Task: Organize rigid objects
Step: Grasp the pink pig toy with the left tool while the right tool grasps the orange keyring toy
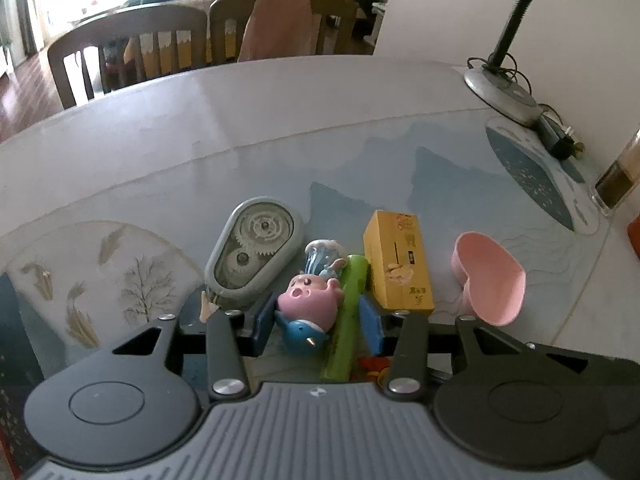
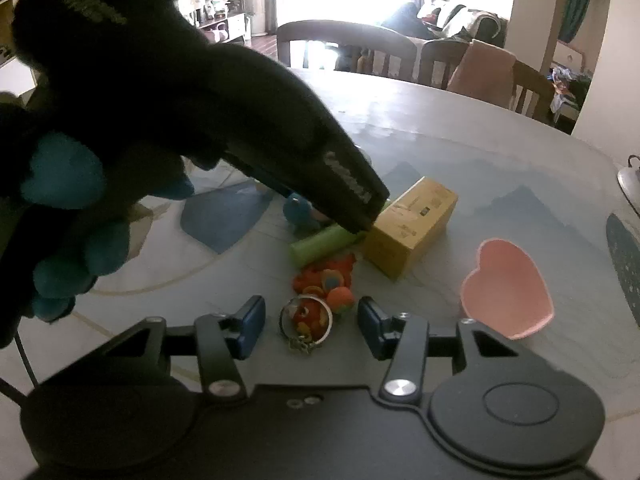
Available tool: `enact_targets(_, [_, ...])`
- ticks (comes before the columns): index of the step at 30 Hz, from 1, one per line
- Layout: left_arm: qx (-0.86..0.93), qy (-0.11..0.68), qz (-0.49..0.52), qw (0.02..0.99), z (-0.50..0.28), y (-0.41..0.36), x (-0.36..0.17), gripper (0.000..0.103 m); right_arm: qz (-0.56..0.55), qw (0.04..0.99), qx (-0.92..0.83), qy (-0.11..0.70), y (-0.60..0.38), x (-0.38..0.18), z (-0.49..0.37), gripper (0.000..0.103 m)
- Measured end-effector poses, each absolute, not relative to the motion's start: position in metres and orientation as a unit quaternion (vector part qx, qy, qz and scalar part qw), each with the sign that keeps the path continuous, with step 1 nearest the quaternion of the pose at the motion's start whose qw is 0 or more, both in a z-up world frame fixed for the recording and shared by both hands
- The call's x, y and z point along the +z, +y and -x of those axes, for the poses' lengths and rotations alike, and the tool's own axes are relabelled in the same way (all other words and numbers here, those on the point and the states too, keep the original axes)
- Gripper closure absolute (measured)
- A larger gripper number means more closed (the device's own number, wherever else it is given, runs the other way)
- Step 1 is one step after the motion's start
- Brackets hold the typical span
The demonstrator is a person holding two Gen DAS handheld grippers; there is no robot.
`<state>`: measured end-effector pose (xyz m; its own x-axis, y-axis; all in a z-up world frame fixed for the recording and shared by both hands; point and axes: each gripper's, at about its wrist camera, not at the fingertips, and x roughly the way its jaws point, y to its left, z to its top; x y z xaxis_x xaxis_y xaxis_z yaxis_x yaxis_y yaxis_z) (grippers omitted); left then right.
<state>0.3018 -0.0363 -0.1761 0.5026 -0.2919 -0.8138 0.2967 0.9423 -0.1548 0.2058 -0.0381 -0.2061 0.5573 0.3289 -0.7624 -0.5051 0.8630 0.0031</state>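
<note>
In the left wrist view my left gripper (image 1: 318, 324) stands low over a cluster on the table. Its blue pads sit against a pink pig figure with a blue base (image 1: 312, 304) on one side and a green tube (image 1: 346, 320) on the other, so it is shut on the pair. In the right wrist view my right gripper (image 2: 312, 328) is open around an orange toy on a metal keyring (image 2: 306, 320), with a gap on both sides. The left gripper's dark body (image 2: 280, 140) hides the pig there; the green tube (image 2: 320, 244) shows beneath it.
A grey gear case (image 1: 252, 252) lies left of the pig. A yellow box (image 1: 398, 264) (image 2: 412, 224) and a pink heart dish (image 1: 492, 280) (image 2: 508, 292) lie to the right. A desk lamp (image 1: 500, 84) and a glass (image 1: 618, 176) stand far right. Chairs (image 1: 132, 48) line the far edge.
</note>
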Motion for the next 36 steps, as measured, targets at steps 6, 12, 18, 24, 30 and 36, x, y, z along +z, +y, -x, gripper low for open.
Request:
enact_targets(6, [-0.165, 0.472, 0.008, 0.866, -0.305, -0.035, -0.176, 0.064, 0.118, 0.878, 0.236, 0.4, -0.036, -0.206, -0.204, 0.065])
enact_targets(12, [-0.157, 0.479, 0.009, 0.864, -0.305, -0.032, -0.174, 0.067, 0.113, 0.877, 0.239, 0.4, -0.037, -0.2, -0.2, 0.068])
enact_targets(18, [-0.155, 0.481, 0.017, 0.863, -0.295, -0.026, -0.172, 0.067, 0.083, 0.878, 0.239, 0.406, -0.045, -0.189, -0.197, 0.068])
enact_targets(24, [-0.152, 0.487, 0.034, 0.859, -0.281, -0.014, -0.169, 0.067, 0.05, 0.878, 0.232, 0.416, -0.058, -0.178, -0.189, 0.068])
enact_targets(30, [-0.15, 0.49, 0.06, 0.856, -0.261, 0.0, -0.164, 0.067, 0.009, 0.875, 0.222, 0.429, -0.074, -0.169, -0.179, 0.068])
enact_targets(36, [-0.146, 0.498, 0.08, 0.851, -0.236, 0.014, -0.163, 0.067, -0.007, 0.873, 0.216, 0.437, -0.081, -0.16, -0.165, 0.068])
